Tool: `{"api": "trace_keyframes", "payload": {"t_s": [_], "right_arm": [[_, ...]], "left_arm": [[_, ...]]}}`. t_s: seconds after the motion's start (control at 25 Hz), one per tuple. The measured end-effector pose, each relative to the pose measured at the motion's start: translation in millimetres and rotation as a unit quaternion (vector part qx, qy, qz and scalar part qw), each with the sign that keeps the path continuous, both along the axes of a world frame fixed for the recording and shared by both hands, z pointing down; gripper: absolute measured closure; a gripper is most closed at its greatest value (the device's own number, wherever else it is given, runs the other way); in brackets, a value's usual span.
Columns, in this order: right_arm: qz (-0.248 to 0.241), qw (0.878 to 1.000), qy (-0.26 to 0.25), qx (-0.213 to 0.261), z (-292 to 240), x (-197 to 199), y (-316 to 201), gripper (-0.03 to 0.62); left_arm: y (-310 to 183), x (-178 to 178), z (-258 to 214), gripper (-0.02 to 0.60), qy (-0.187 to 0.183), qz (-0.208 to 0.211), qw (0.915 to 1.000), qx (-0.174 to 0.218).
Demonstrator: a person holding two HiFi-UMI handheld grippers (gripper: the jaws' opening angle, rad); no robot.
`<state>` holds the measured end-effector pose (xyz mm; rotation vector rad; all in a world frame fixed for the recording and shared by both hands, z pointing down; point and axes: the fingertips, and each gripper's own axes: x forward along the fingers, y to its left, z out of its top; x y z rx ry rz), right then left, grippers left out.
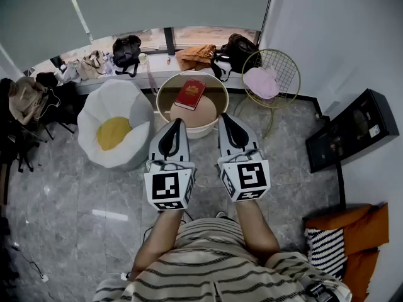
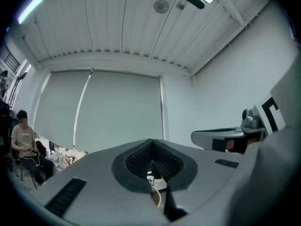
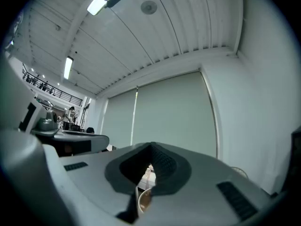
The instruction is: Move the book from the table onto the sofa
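While both pairs of tongs are closed on nothing, you have not yet started the real work of this task. Your left tongs (image 1: 176, 129) and right tongs (image 1: 225, 123) sit side by side in front of your chest, pointing level and forward. Their jaws are pressed together with no object between the pads. Each gripper view shows the same thing: ribbed pads meeting, and only a sliver of a pale curved rim showing through the slit below them. That sliver is probably the edge of the table ahead, though it is too thin to be sure. Just beyond the tips stands the round tabletop (image 1: 203, 113), and the red book (image 1: 191, 94) lies flat on its far half. The book is apart from both tongs and nothing is touching it. To the left of the table, just beside it on the floor, is the white cushioned seat with a yellow centre (image 1: 116, 123), which you should take to be the sofa. Nothing rests on it. So every step is ahead of you: open one pair of tongs, reach over the near rim, take the book by an edge, lift it clear, carry it left and set it down on the seat.
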<state>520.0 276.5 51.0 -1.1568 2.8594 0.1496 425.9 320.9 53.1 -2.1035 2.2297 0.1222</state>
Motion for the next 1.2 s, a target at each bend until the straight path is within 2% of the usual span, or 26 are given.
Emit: {"api": "trace_keyframes", "payload": {"t_s": [0.48,0.76,1.0,1.2], "right_arm": [[-0.026,0.999,-0.019,-0.008,-1.6,22.1,-9.2,0.591],[-0.040,0.998,-0.032,-0.034,19.3,44.6,-25.5,0.591],[-0.045,0.997,-0.028,-0.056,33.2,35.9,-49.5,0.591],[-0.049,0.997,-0.027,-0.059,38.5,9.2,-76.1,0.591]], "left_arm": [[-8.9,27.7,0.7,0.577,-0.005,-0.013,0.9999,-0.001],[-12.0,44.9,18.8,0.577,-0.011,-0.043,0.9989,-0.014],[-23.6,34.4,32.5,0.577,-0.007,-0.065,0.9973,-0.034],[-56.7,11.3,39.7,0.577,-0.002,-0.062,0.9975,-0.034]]}}
